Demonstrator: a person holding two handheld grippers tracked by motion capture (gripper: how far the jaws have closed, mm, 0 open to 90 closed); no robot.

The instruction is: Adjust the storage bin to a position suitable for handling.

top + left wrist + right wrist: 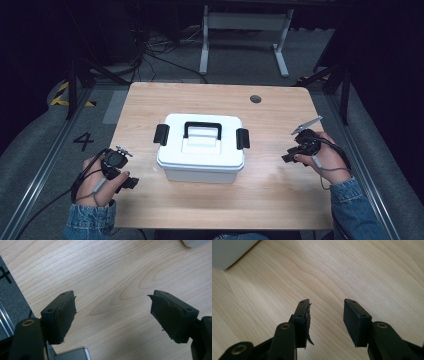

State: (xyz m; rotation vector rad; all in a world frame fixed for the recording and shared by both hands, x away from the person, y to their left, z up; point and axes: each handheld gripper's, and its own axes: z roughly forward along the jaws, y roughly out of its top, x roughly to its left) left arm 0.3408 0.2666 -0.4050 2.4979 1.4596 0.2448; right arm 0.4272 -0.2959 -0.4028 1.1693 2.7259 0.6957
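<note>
**Both grippers wait beside the closed box**

Left gripper (131, 182) at seven o'clock, jaws spread wide over bare wooden table (280, 200). Right gripper (289, 156) at four o'clock, jaws parted, empty. Between them, centre table, sits the white box (201, 148), black handle (202, 129) flat, side latches (161, 134) down. Beyond, at one o'clock, a cable hole (255, 99).

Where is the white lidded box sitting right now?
In the high view the white box sits at the middle of the wooden table, between the left gripper and the right gripper, touching neither.
</note>
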